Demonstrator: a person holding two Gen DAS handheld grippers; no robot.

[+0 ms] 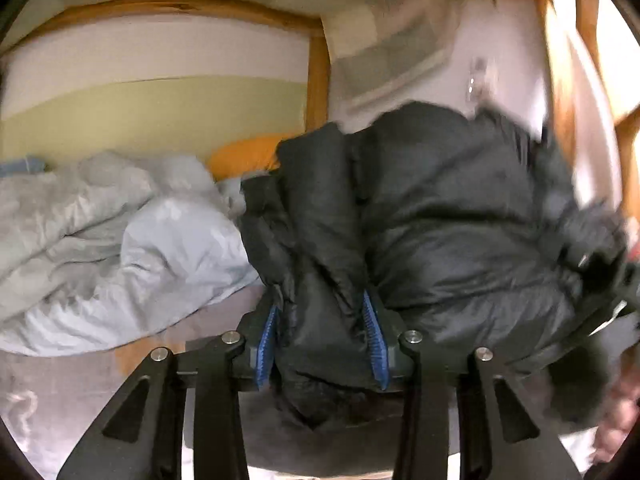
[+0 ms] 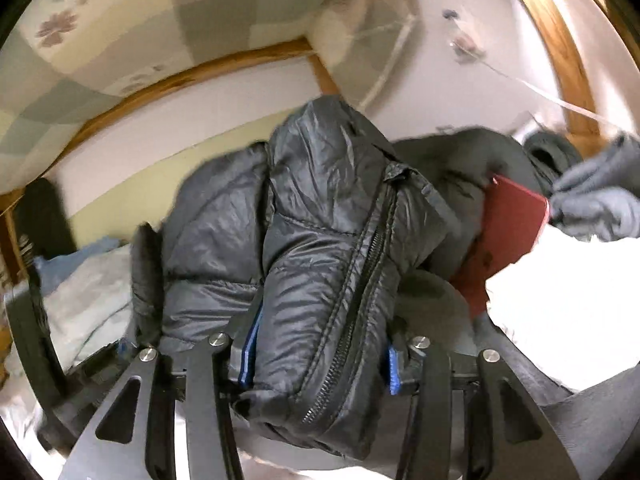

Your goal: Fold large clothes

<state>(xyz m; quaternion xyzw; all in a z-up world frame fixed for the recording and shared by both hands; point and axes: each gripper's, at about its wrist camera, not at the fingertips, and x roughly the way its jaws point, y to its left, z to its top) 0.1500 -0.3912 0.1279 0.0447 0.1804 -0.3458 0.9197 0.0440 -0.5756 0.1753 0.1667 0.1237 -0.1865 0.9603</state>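
Observation:
A black puffer jacket [image 1: 460,208] is held up off the bed by both grippers. My left gripper [image 1: 322,328] is shut on a bunched fold of the black puffer jacket, its blue pads [image 1: 374,332] pressed on either side. My right gripper [image 2: 320,344] is shut on the jacket's zipper edge [image 2: 360,264], with the padded cloth bulging up between the blue pads [image 2: 250,344]. The left gripper's frame [image 2: 28,320] shows at the left edge of the right wrist view. The jacket hides most of what lies behind it.
A crumpled pale grey duvet [image 1: 120,240] lies on the bed to the left, with an orange pillow [image 1: 244,156] behind it. A wooden bed frame [image 1: 316,80] and wall stand behind. A dark red flat object [image 2: 508,228] and grey clothing [image 2: 596,204] lie at the right.

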